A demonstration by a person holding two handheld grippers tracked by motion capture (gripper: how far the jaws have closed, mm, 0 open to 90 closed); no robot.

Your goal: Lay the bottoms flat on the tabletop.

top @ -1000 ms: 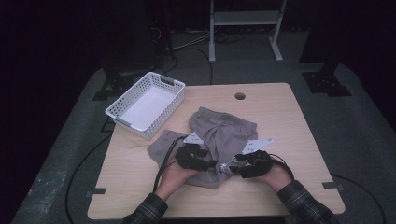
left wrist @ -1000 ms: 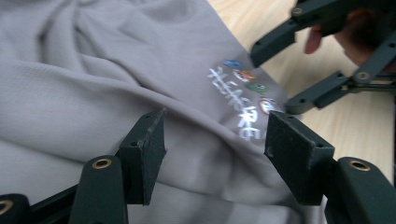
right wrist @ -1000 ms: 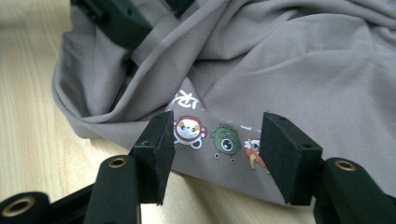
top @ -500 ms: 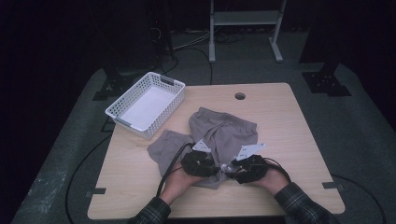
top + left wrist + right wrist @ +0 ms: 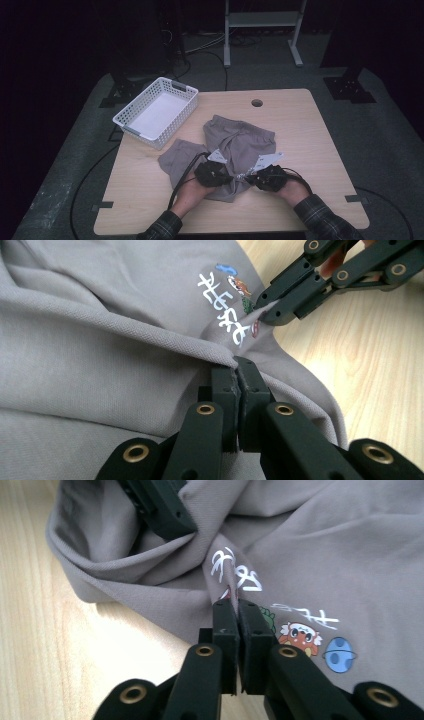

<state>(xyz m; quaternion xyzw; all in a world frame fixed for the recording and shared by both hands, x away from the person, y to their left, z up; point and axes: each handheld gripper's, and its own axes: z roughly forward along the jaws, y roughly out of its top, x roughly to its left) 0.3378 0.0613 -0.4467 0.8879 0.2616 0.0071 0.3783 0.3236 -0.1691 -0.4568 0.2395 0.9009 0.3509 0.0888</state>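
With both sets of jaws just closed and pinching cloth, we have our grip: the left gripper (image 5: 236, 374) bites a raised fold of the grey shorts (image 5: 235, 150), and the right gripper (image 5: 235, 611) clamps a ridge of the same fabric just by the white printed lettering (image 5: 235, 572) and the small cartoon figures (image 5: 299, 632). In the left gripper view we see the right gripper's black jaws nipping the cloth at the print, near our own, so the two holds sit close together on one edge of the garment. From above, both grippers, left (image 5: 222, 172) and right (image 5: 250, 176), meet at the near end of the shorts, with our hands behind them and the cables trailing back. The shorts lie crumpled on the wooden table (image 5: 310, 150), one leg spread toward the white basket (image 5: 157, 112), which stands at the table's far left corner with nothing in it that we can make out. We judge the work to be at its beginning: the picking-up grasp is made, but the garment is not yet lifted, spread or folded, and it remains fully on the tabletop. What is left, as we read it, is to raise or pull the held edge apart, straighten the cloth, and probably bring it toward the basket, though we cannot tell for sure where it is meant to go.
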